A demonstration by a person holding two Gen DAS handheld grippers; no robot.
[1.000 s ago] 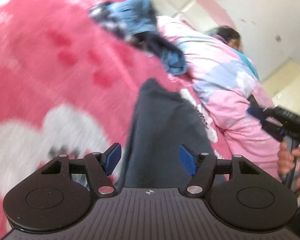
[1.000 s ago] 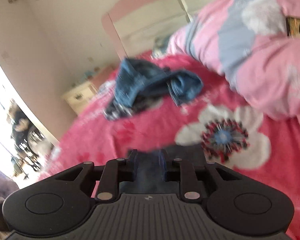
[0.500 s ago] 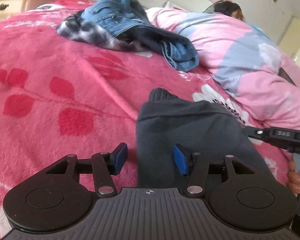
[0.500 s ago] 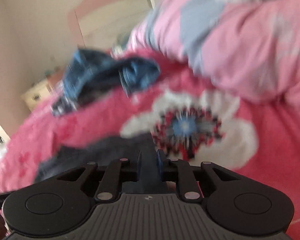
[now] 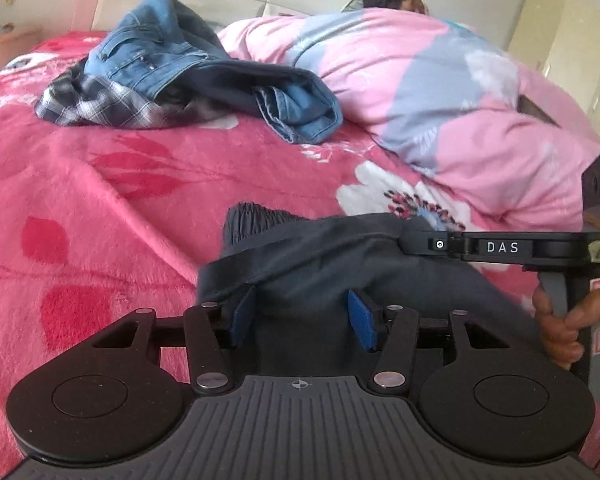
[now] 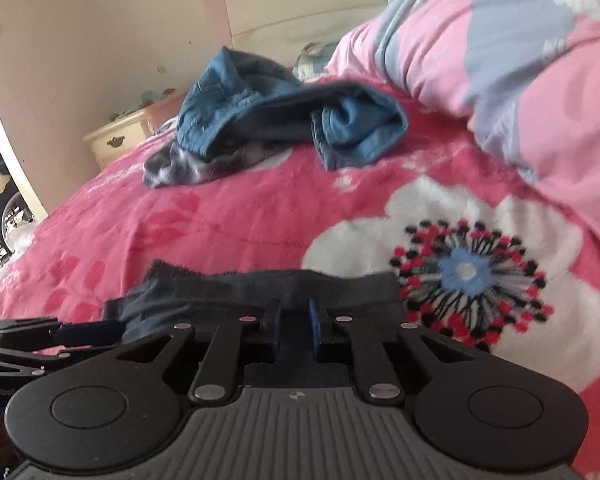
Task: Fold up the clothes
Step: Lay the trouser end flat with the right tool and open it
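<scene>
**Both grippers at the dark garment on the pink bedspread**

Work item: a dark navy garment [image 5: 332, 256] lies at the near edge of the pink floral bedspread [image 5: 112, 200]. Its ribbed cuff end [image 5: 252, 220] points toward the far side.

Left gripper [image 5: 302, 318]: the blue pads [image 5: 362, 322] stand apart, at roughly half width. A raised fold of the dark navy garment sits between them. The left pad lies under the fold's edge; it cannot be told from the pictures whether the pads press on the cloth.

Right gripper [image 6: 294, 328]: the jaws are narrow, with a small gap between the pads. Dark cloth fills that gap, and the garment's near hem runs across in front of the fingertips. In the left wrist view this gripper enters from the right, its tip on the lifted right edge of the garment, with a hand [image 5: 568, 328] on its handle.

Surroundings:
- A heap of blue jeans [image 5: 188, 60] lies on a plaid shirt [image 5: 96, 106], far left, well apart from the work item.
- A pink and grey quilt [image 5: 440, 92] is bunched at the far right.
- A cream nightstand [image 6: 116, 140] stands beyond the bed on the left.
</scene>
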